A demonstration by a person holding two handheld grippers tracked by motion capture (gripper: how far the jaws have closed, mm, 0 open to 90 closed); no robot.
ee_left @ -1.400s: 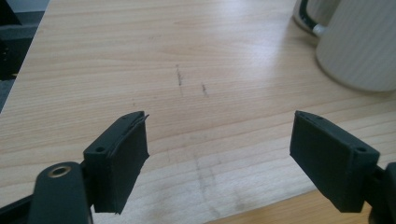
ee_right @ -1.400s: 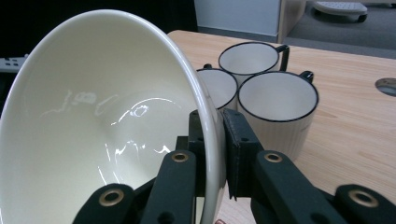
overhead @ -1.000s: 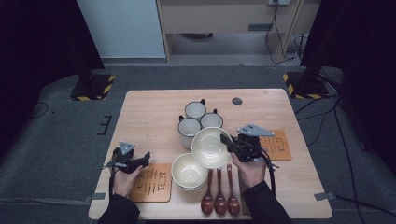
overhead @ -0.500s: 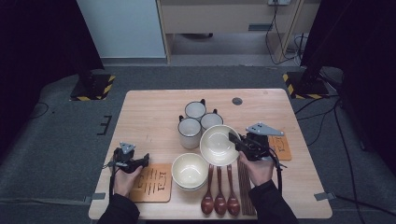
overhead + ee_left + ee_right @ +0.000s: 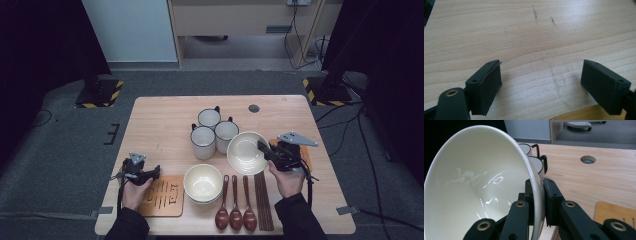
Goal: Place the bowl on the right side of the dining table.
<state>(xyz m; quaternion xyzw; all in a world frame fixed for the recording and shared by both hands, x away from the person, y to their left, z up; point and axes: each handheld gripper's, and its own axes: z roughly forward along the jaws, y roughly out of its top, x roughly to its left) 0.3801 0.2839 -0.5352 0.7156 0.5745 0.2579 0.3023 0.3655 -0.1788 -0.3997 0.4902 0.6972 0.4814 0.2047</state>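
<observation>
A cream bowl [image 5: 246, 153] hangs tilted above the table, just right of the three mugs [image 5: 210, 131]. My right gripper [image 5: 261, 146] is shut on its rim. In the right gripper view the jaws of this gripper [image 5: 538, 195] pinch the bowl's [image 5: 481, 185] thin wall, one inside and one outside. A second cream bowl [image 5: 203, 182] sits near the front, left of the spoons. My left gripper [image 5: 154, 171] is low at the front left, beside a wooden coaster [image 5: 162, 196]. Its jaws [image 5: 541, 85] stand open over bare table [image 5: 524, 32].
Three dark wooden spoons [image 5: 235, 207] and chopsticks [image 5: 263, 200] lie at the front edge. Another wooden coaster [image 5: 306, 159] lies under my right hand. A round hole [image 5: 254, 108] is in the table's [image 5: 165, 120] far side.
My right gripper has carried the bowl to the right, away from above the front bowl. The left gripper has stayed in place.
</observation>
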